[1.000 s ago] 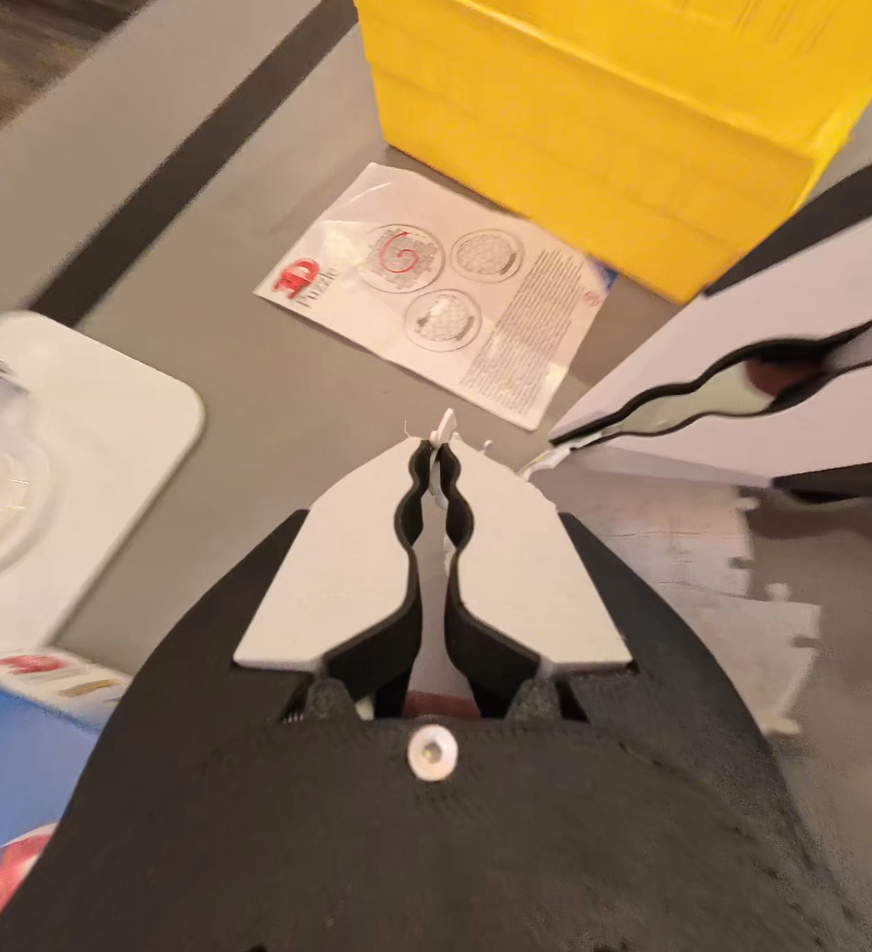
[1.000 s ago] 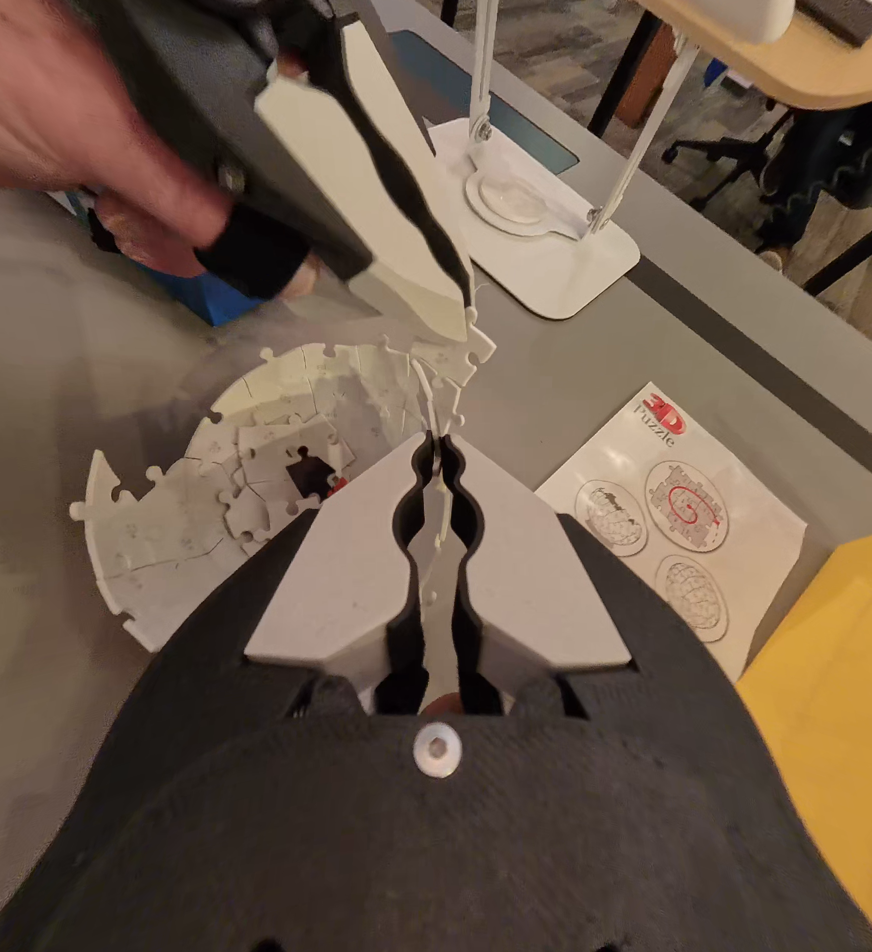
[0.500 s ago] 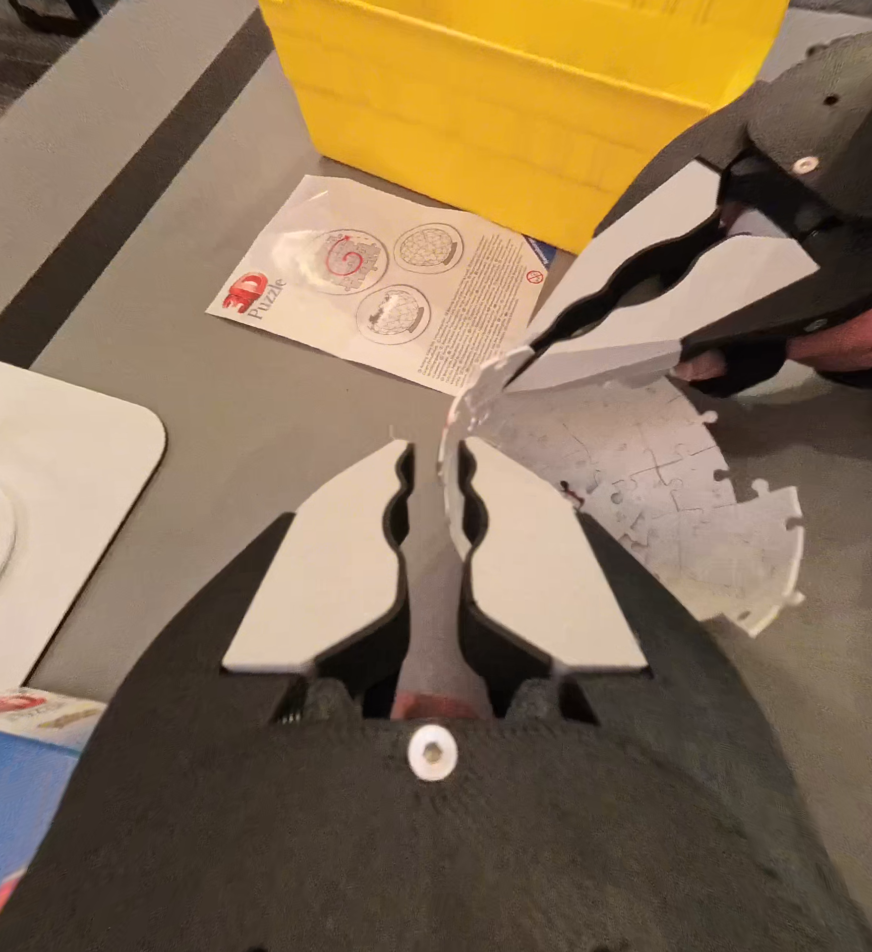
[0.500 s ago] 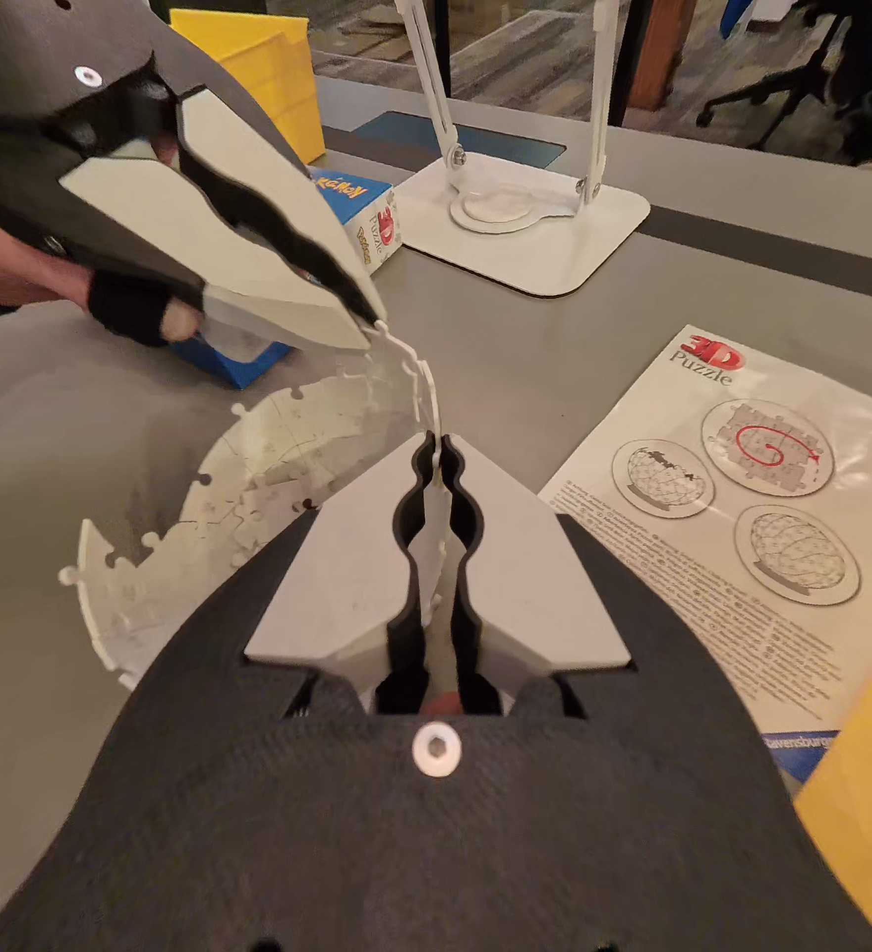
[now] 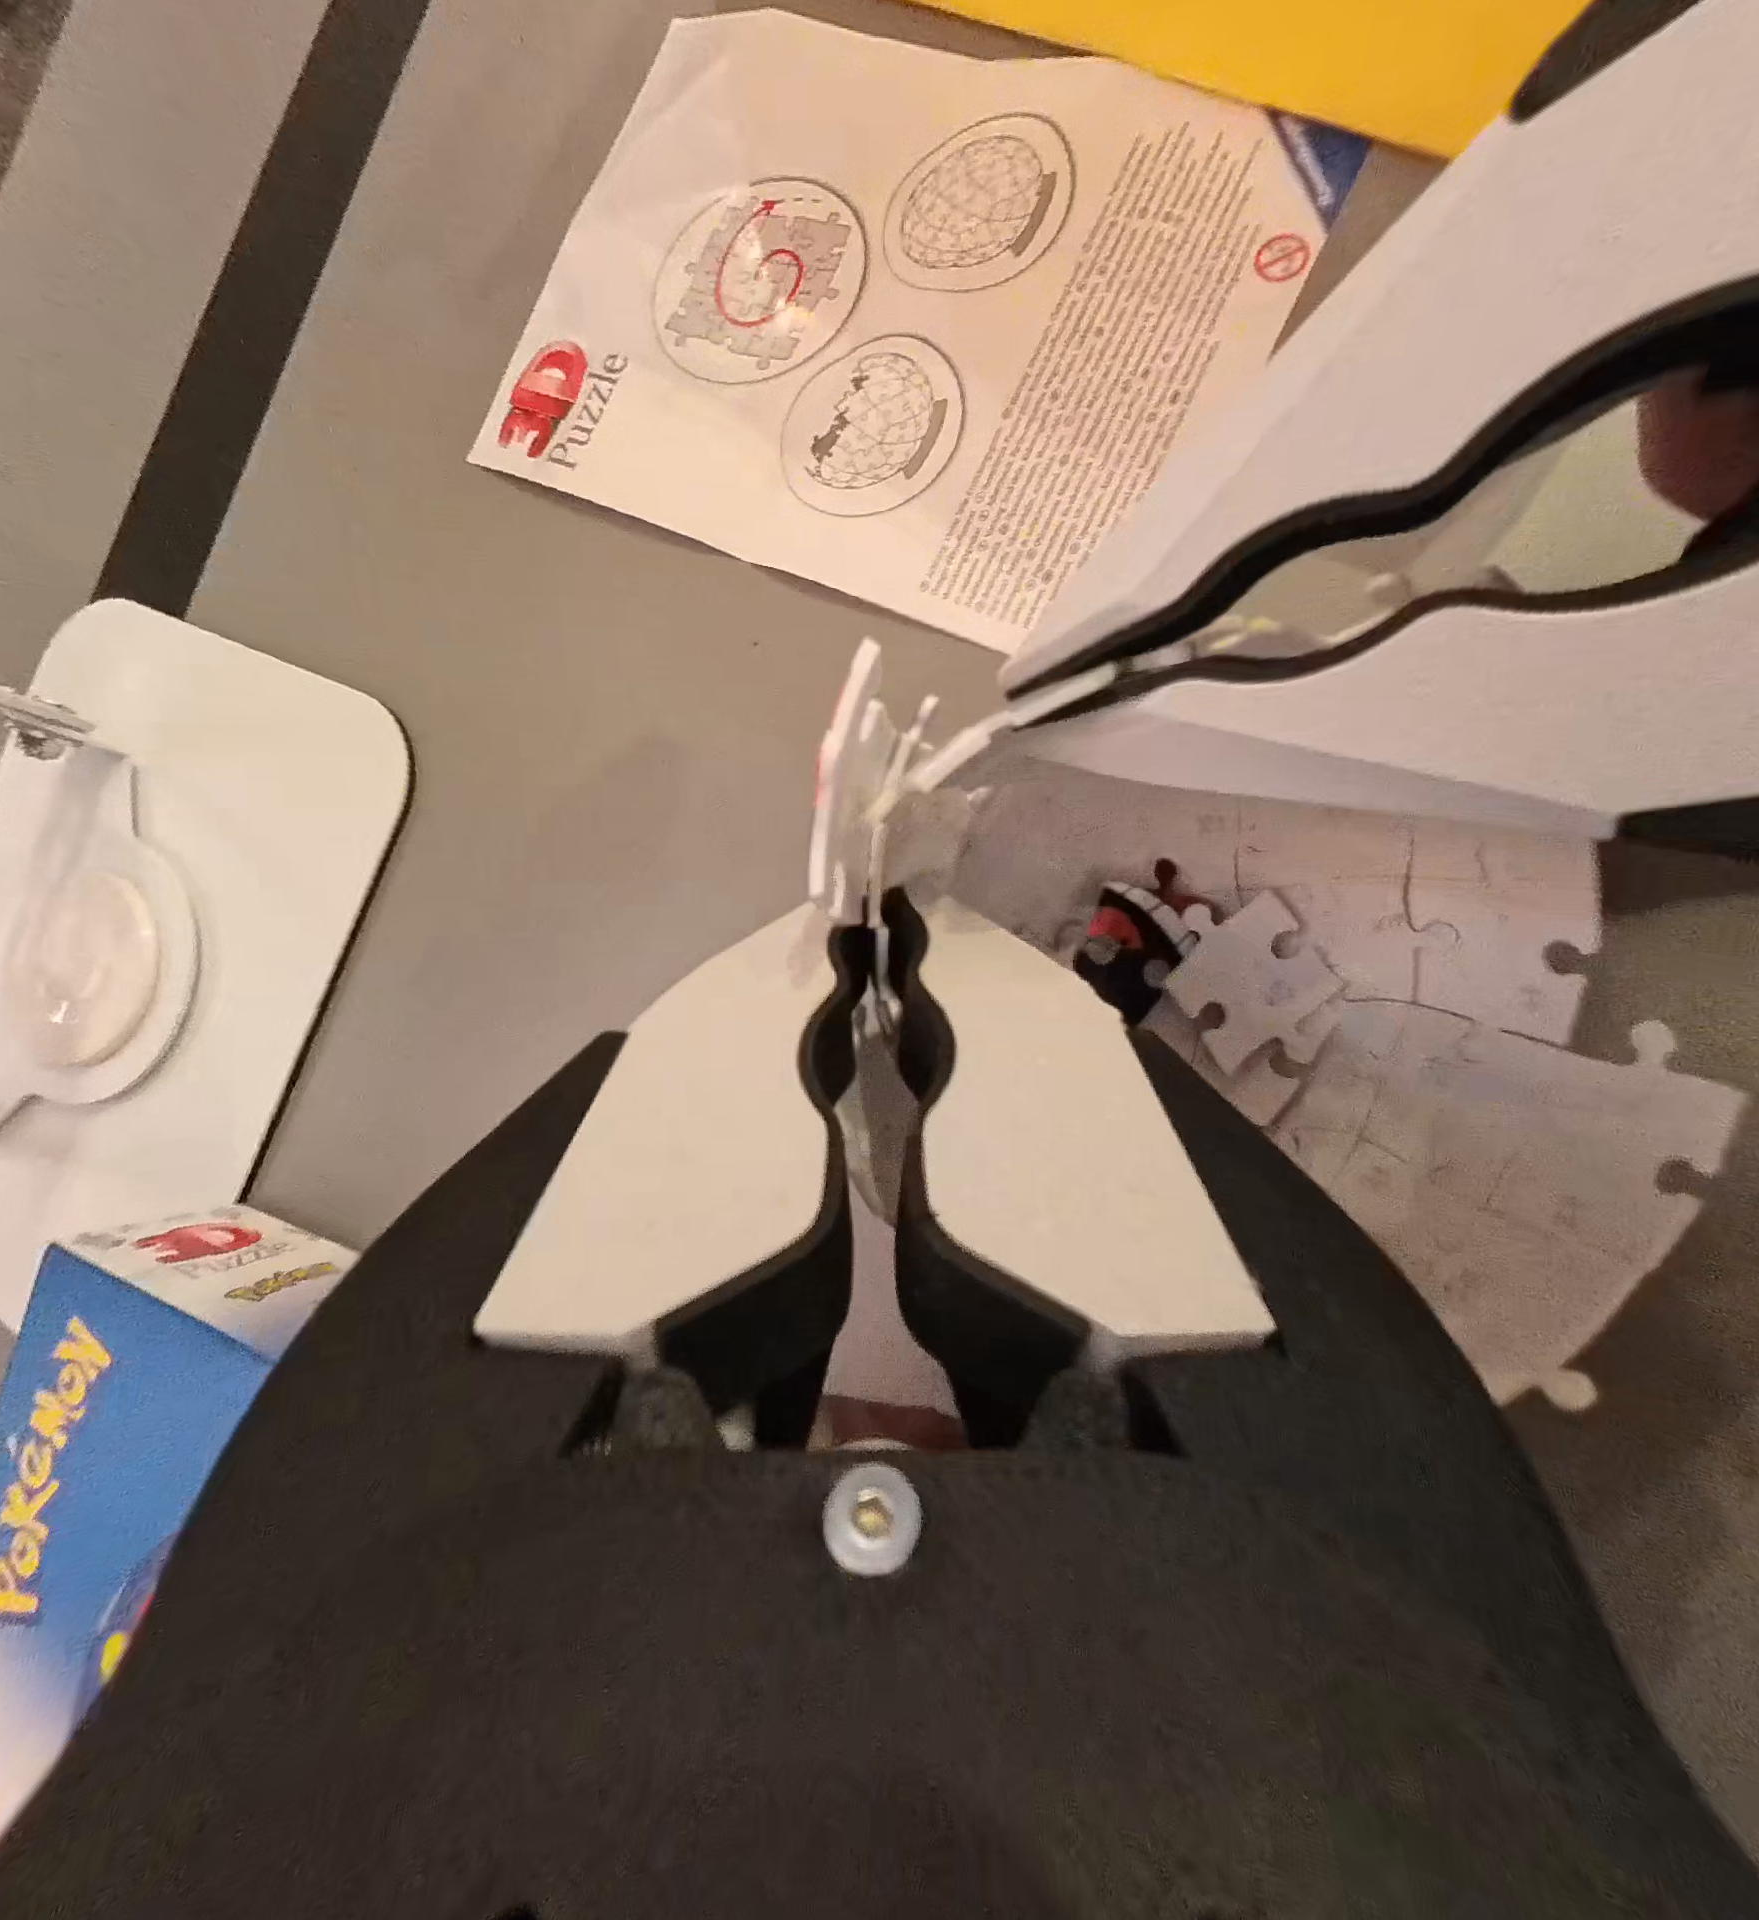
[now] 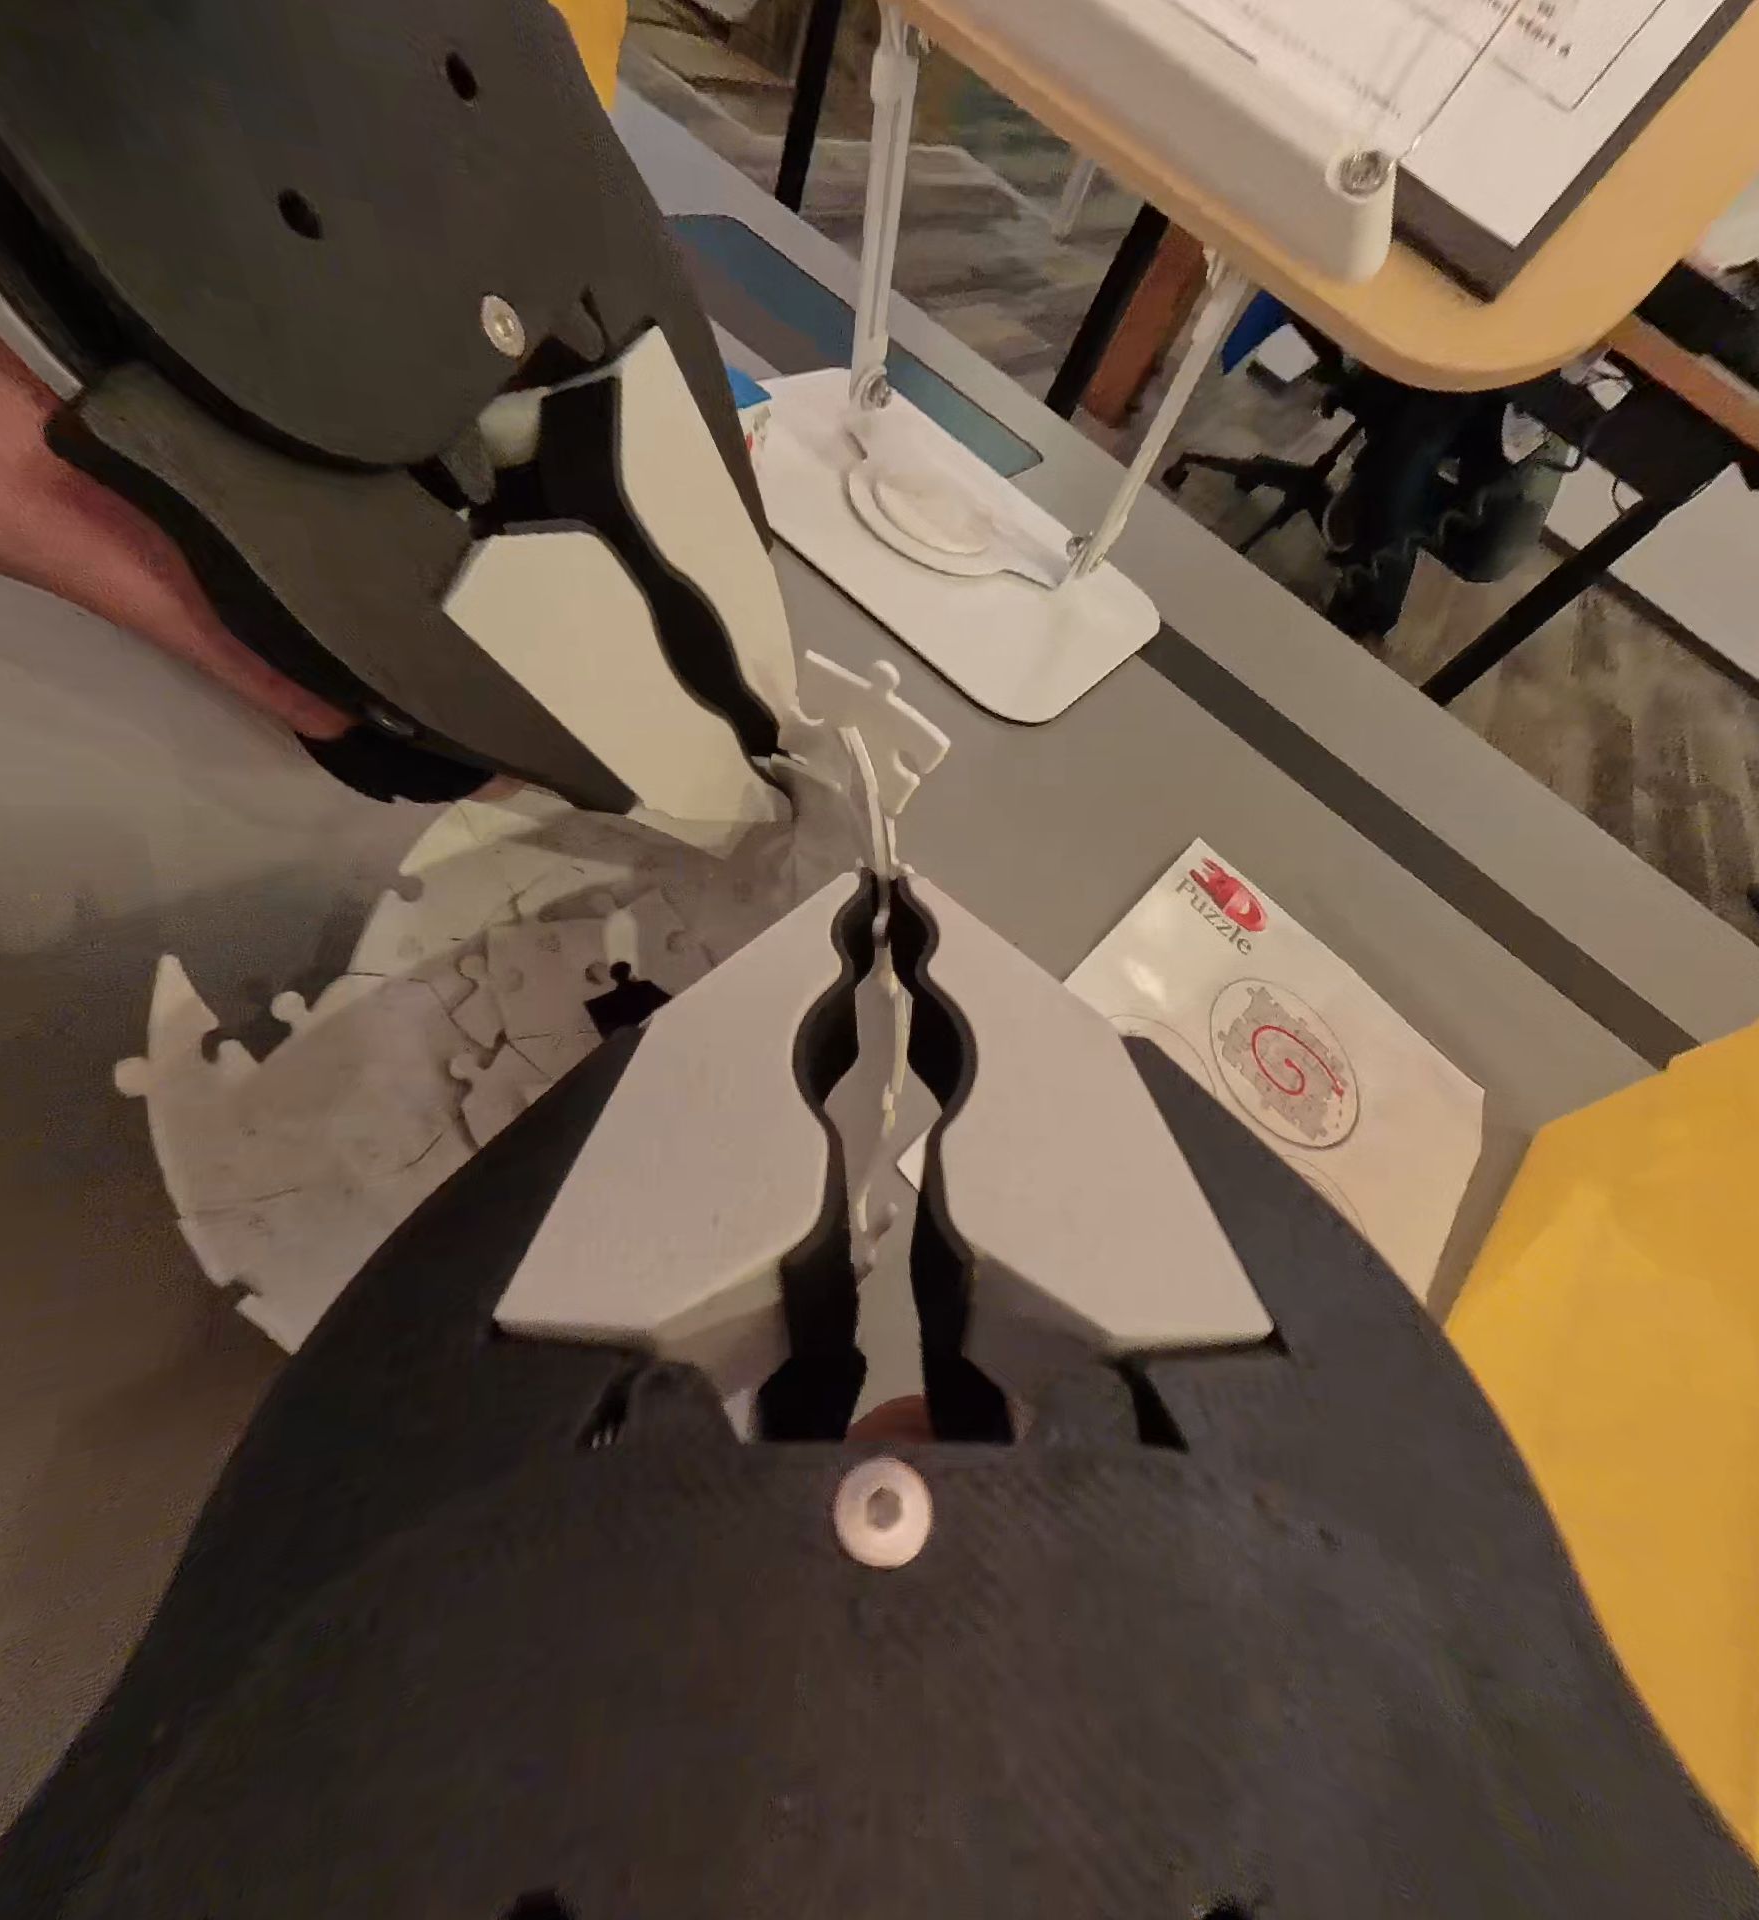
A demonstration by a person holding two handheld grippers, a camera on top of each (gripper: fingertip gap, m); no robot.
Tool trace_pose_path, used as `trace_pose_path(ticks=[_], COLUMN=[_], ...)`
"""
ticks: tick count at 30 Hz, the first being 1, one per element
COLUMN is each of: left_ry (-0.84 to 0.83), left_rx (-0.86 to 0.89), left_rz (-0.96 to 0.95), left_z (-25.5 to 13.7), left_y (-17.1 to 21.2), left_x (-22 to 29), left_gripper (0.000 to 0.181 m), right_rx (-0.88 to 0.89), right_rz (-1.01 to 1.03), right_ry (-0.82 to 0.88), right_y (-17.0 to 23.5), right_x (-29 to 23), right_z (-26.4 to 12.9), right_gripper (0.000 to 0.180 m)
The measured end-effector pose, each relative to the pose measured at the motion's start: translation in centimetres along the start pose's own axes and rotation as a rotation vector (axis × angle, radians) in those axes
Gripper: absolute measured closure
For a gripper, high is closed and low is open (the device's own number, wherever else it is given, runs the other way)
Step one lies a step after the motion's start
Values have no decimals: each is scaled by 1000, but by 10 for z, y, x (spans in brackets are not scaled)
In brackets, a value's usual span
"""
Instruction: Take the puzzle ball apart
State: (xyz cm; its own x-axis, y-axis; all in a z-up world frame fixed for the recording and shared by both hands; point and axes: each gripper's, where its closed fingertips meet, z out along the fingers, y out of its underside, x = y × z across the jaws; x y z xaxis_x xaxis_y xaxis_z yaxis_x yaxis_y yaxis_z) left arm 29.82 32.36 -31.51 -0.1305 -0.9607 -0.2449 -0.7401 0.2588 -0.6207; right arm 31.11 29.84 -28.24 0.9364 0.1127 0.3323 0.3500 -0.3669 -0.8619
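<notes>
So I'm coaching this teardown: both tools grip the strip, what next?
Probably pull the left tool and right tool gently apart: both are shut on one raised strip of pieces, lifted off the shell.

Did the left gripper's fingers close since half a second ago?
Yes. The left gripper is now shut on a strip of puzzle pieces, against the instruction sheet on the table; earlier its fingers stood apart.

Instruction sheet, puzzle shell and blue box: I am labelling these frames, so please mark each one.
instruction sheet (image 5: 916,343), left wrist view, middle of the page.
puzzle shell (image 6: 335,1122), right wrist view, pale inner surface.
blue box (image 5: 116,1455), left wrist view, blue side face.
</notes>
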Motion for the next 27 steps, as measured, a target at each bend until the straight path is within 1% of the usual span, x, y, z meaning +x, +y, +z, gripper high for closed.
trace_pose_path(ticks=[3, 5, 7, 8, 9, 11, 13, 15, 17, 18, 19, 21, 23, 25, 27], left_ry=[-16, 6, -22, 6, 21, -8, 33, 21, -1, 1, 0, 11, 16, 28, 80], left_rx=[4, 20, 9, 17, 26, 9, 8, 10, 39, 58, 77, 93, 163, 249, 374], left_rz=[-59, -114, -149, -164, -187, -164, -180, -164, -175, -172, -167, -172, -191, -204, -219], left_z=[-1, -2, 2, 4, 4, 4, 5, 5, 5, 4, 2, -4, -17, -35, -59], left_y=[0, -2, 0, 0, -1, 2, 2, 3, 0, -3, -5, -7, -14, -22, -37], left_x=[-6, -8, -17, -15, -15, -20, -17, -19, -24, -24, -25, -24, -25, -25, -16], left_gripper=[178, 178, 178, 178, 178, 178, 178, 178, 178, 171, 157, 147, 136, 130, 134], right_rx=[42, 79, 106, 107, 104, 120, 133, 167, 196, 218, 240, 260, 285, 317, 364], right_rz=[91, 49, -50, -50, 0, 141, 209, 339, 405, 459, 522, 587, 629, 692, 748], right_ry=[-30, -36, -36, -38, -51, -79, -101, -162, -181, -212, -244, -273, -301, -344, -386], right_y=[-2, -8, -15, -16, -15, -10, -7, -10, -14, -18, -21, -24, -27, -32, -39], right_x=[4, -1, -11, -13, -11, 0, 7, 10, 16, 17, 19, 23, 24, 24, 24], right_z=[-2, -6, -10, -11, -11, -12, -15, -19, -24, -27, -30, -34, -38, -43, -48], right_gripper=[180, 180, 180, 180, 180, 180, 180, 180, 179, 180, 180, 180, 180, 180, 180])
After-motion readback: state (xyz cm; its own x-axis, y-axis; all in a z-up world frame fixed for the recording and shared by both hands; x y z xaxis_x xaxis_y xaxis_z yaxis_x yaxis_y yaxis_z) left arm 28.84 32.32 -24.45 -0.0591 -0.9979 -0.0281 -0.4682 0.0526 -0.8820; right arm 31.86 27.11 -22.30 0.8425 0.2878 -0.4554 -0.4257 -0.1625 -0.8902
